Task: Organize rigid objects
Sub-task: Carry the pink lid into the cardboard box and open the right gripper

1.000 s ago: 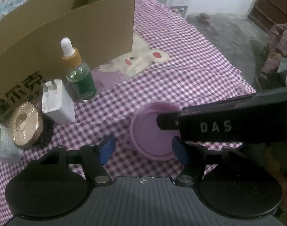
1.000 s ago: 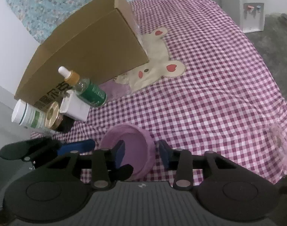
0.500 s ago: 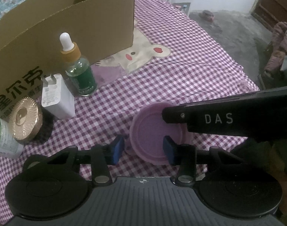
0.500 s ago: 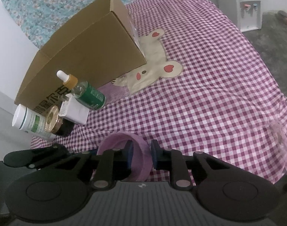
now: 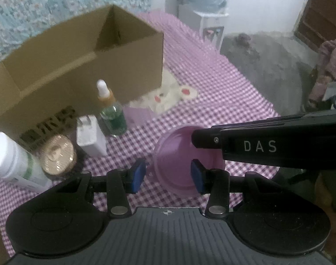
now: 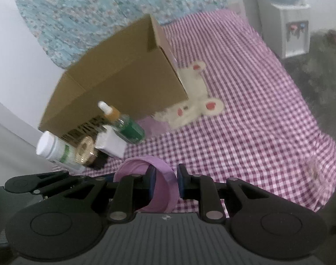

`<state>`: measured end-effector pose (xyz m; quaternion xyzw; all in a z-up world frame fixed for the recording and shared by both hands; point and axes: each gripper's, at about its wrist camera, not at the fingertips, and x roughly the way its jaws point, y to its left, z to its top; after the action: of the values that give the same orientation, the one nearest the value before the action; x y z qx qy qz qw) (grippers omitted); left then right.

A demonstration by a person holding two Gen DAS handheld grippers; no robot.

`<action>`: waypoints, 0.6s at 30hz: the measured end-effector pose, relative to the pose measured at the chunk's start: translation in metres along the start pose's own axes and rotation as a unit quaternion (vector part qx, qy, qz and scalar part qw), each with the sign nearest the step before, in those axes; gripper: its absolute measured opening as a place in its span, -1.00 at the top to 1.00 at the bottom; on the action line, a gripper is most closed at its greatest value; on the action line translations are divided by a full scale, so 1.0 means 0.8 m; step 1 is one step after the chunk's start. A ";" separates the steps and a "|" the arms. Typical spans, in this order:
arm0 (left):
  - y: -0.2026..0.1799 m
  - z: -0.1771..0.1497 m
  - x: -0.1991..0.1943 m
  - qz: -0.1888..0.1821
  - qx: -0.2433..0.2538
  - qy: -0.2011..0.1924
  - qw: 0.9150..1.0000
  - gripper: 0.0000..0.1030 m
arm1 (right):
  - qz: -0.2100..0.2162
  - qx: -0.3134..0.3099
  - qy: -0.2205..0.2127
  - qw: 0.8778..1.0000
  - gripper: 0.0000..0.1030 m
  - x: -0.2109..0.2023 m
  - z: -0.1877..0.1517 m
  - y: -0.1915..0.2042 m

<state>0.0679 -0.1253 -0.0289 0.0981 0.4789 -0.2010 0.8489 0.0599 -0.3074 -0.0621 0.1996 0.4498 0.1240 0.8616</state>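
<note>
Purple cup: wall clamped in right gripper, handle clamped in left gripper, held above checked cloth, near cardboard box and bottles

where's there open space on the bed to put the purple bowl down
Bare checked cloth runs right of the bunny patch, out to the bed's edge. Crowded: the strip before the cardboard box, with dropper bottle, white charger, gold-lidded jar and white bottle.

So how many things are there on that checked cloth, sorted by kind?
Bottles: 2, a dropper bottle and a white bottle
Gold-lidded jar: 1
White charger plug: 1
Purple cup, held by both grippers: 1
Cardboard box: 1
Total: 6
</note>
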 end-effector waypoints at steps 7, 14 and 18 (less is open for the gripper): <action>0.009 0.009 -0.050 0.016 -0.008 -0.051 0.999 0.13 | 0.009 -0.031 -0.042 0.999 0.56 -0.040 0.016 0.039; 0.041 0.036 -0.107 0.053 -0.025 -0.116 0.992 0.13 | 0.036 -0.092 -0.093 0.991 0.56 -0.067 0.063 0.103; 0.079 0.062 -0.123 0.071 -0.053 -0.126 0.988 0.13 | 0.063 -0.127 -0.104 0.984 0.56 -0.059 0.095 0.147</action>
<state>0.0886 -0.0618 0.0791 0.0611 0.3694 -0.1252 0.9188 0.0924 -0.2392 0.0648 0.1281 0.3246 0.2127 0.9127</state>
